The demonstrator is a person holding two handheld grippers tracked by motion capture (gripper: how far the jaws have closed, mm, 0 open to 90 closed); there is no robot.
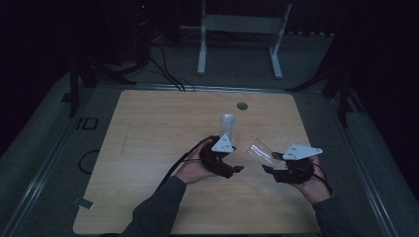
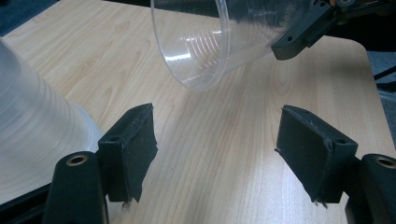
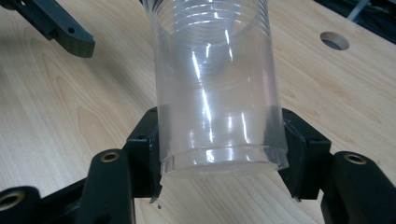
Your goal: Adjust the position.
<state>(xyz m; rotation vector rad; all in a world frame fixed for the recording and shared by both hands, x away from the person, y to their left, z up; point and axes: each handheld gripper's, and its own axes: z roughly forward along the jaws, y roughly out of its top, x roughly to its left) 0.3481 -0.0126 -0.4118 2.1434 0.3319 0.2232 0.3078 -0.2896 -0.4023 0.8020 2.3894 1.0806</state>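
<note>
The right gripper (image 1: 269, 165) held a single clear cup (image 1: 260, 150) by its base, its jaws closed on the cup's bottom band as the right gripper view showed (image 3: 219, 88). The cup was tilted off the tabletop (image 1: 148, 148), its open mouth aimed toward ten o'clock, at the left gripper (image 1: 236, 169). In the left gripper view that mouth (image 2: 201, 44) hung above and ahead of the left jaws, which stood apart with bare wood between the pads and nothing clasped.

A stack of cups (image 1: 227, 126), upside down on the tabletop, stood at about twelve o'clock from the left hand (image 1: 195, 168); its ribbed wall lay just beside the left gripper's left pad (image 2: 28, 126), and I could not tell whether the two touched.

Judged from this arrangement, one cup had already been separated and lifted clear, so the picking stage was done for that piece. What remained appeared to be the handover or the setting down: the left gripper had neither taken the loose cup nor gripped the stack, and the cup was in the air, not yet placed. The stack looked several cups deep, so more separations probably lay ahead. A round cable hole (image 1: 242, 105) lay at twelve o'clock beyond the stack, unused.
</note>
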